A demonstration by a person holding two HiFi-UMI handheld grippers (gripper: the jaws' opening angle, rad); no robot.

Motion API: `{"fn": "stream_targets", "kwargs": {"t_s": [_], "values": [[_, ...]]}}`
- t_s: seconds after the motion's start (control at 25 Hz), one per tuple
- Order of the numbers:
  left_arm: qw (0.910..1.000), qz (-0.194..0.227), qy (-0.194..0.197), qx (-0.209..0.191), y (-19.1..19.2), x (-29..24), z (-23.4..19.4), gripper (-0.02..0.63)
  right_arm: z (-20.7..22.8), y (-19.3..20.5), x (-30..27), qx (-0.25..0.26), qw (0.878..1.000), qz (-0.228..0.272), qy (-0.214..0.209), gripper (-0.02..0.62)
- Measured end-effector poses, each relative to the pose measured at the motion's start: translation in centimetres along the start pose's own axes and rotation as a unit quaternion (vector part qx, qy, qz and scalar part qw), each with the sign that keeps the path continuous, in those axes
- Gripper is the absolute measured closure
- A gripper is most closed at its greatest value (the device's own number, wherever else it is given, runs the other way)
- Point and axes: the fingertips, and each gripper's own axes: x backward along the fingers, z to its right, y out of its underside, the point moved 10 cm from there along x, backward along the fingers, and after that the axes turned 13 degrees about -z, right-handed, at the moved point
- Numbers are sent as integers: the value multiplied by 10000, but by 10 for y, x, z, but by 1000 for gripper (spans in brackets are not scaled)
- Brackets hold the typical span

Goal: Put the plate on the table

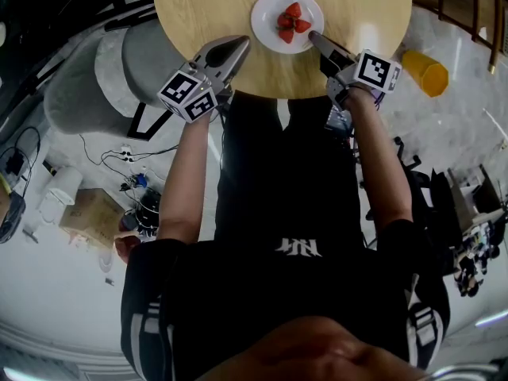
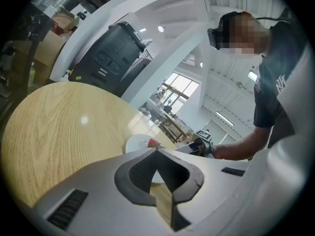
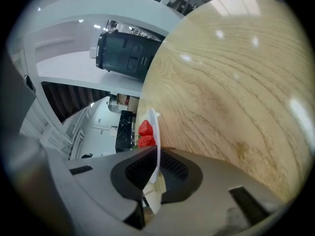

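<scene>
A white plate [image 1: 272, 6] with red strawberries [image 1: 292, 21] rests on the round wooden table [image 1: 206, 6], near its front edge. My right gripper [image 1: 313, 36] is shut on the plate's right rim. In the right gripper view the plate's thin rim [image 3: 156, 132] runs edge-on between the jaws, with the strawberries [image 3: 145, 133] just beyond. My left gripper [image 1: 240, 46] hovers over the table's front edge, left of the plate, shut with nothing in it. In the left gripper view its closed tips [image 2: 157, 150] point at the plate [image 2: 135, 144].
A grey chair [image 1: 103, 70] stands to the table's left. A yellow cup [image 1: 425, 72] lies on the floor at the right. Cables and a cardboard box [image 1: 87, 213] are on the floor at the lower left. A dark machine [image 3: 125, 55] stands beyond the table.
</scene>
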Motion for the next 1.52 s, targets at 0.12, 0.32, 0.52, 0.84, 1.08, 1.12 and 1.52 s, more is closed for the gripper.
{"fn": "stream_targets", "kwargs": {"t_s": [0.12,0.32,0.52,0.84,1.08,1.12,1.52], "values": [[10000,-30,53,-8,3,-2,2,597,2,-1,3,166,9991,-25,391,575],[9999,-93,130,3,6,-6,6,597,-1,-3,5,443,9951,-83,881,563],[9998,-127,177,-1,9,-10,9,597,-5,-5,2,686,9909,-79,1157,549],[9996,-174,230,24,14,-12,12,597,-12,-6,-1,1160,9775,-63,1762,527],[9995,-186,246,25,18,-11,14,597,-18,-7,-3,1567,9619,-20,2243,509],[9995,-186,246,29,19,-10,14,597,-19,-7,-3,1652,9581,-22,2338,509],[9995,-204,247,63,25,-8,16,597,-27,-12,-5,2512,9170,-130,3096,495]]}}
